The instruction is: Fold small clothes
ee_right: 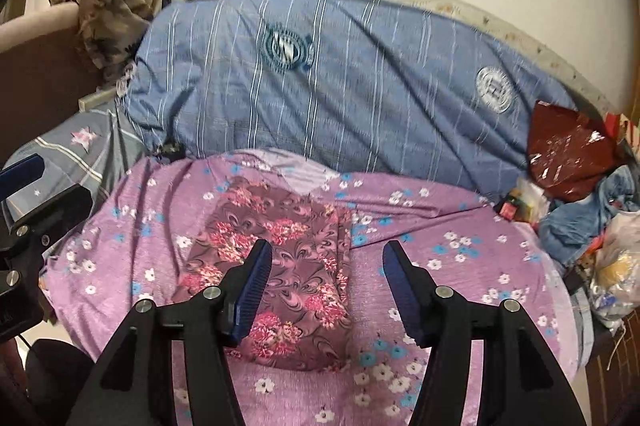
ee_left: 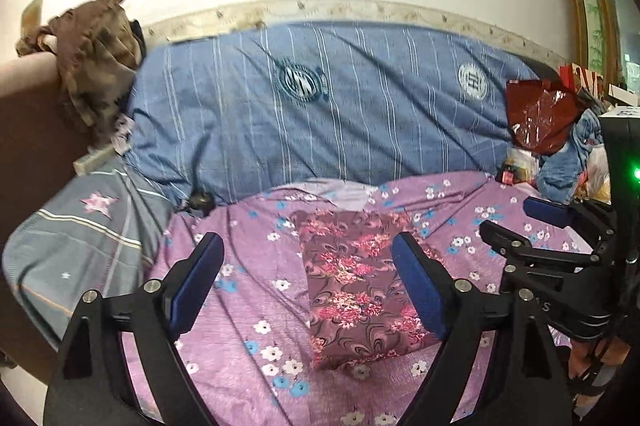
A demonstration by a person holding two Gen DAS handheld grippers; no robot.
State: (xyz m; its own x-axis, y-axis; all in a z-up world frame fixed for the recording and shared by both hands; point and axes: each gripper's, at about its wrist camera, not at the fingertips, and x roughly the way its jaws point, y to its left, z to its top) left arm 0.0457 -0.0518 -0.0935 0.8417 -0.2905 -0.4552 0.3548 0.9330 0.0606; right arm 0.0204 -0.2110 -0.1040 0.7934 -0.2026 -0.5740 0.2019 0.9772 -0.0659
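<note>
A small maroon garment with pink flowers [ee_left: 352, 286] lies folded into a long rectangle, flat on the purple flowered bedsheet [ee_left: 248, 306]. My left gripper [ee_left: 307, 238] hovers above it, jaws wide open, nothing between the blue pads. In the right wrist view the same garment [ee_right: 296, 266] lies below my right gripper [ee_right: 328, 246], which is also open and empty; its left finger overlaps the cloth in the picture, but the gripper stands clear above it. Each gripper shows at the edge of the other's view: the right gripper [ee_left: 516, 222] and the left gripper [ee_right: 36, 186].
A blue striped quilt [ee_left: 320, 106] lies bunched along the wall behind the sheet. A grey pillow with a star [ee_left: 80, 234] is at the left, with brown camouflage clothes [ee_left: 96, 66] draped on the headboard. A red plastic bag [ee_left: 540, 118] and piled clutter [ee_right: 600, 226] crowd the right.
</note>
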